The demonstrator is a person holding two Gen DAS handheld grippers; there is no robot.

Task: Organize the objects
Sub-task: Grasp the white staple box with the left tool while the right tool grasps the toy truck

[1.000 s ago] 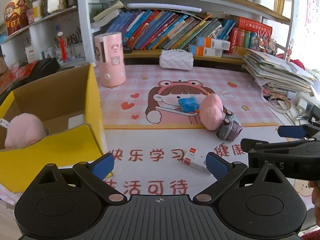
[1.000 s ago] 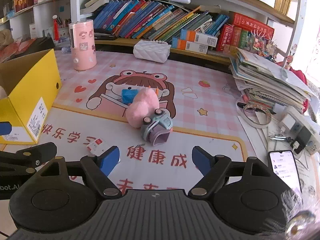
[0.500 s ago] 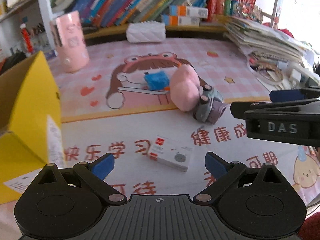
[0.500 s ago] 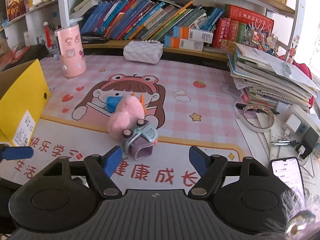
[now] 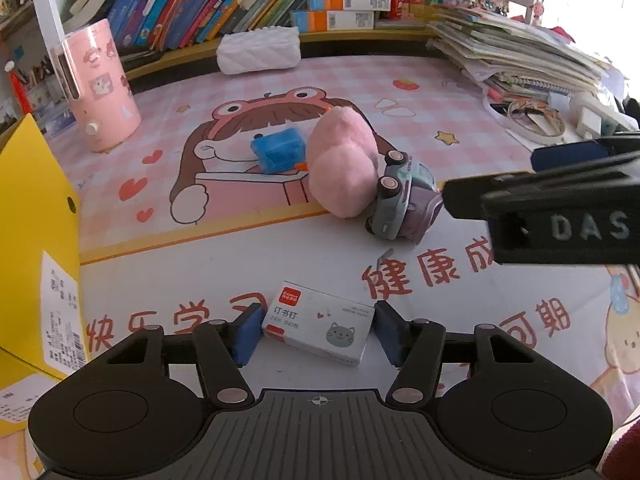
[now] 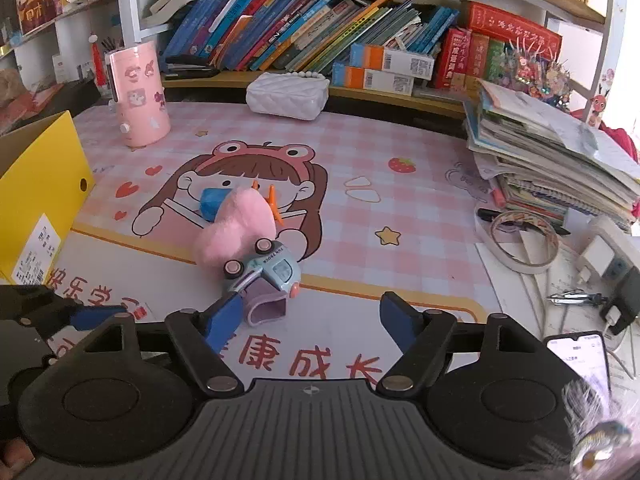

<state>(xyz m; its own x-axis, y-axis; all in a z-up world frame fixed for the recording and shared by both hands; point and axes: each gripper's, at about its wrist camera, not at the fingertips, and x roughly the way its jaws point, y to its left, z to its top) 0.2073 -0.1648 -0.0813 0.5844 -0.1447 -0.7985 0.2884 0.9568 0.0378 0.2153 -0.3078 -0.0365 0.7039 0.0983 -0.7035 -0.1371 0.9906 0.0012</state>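
1. The staple box, white with a red label and a cat drawing, lies flat on the surface, on the white part of the cartoon desk mat.
2. The left gripper has its jaws apart, one blue pad on each side of the staple box; the left pad looks to be touching the box's end, the right pad sits just beside the other end.
3. The right gripper hovers with its jaws apart and nothing between them, its left pad just in front of the toy car.
4. The toy car lies tipped on its side, wheels up, touching the pink plush toy.
5. A blue block sits just behind the plush, on the frog-hat girl print.
6. The yellow cardboard box stands at the left edge of the surface, well apart from the staple box.
7. A pink cylindrical container and a white quilted pouch stand near the bookshelf.
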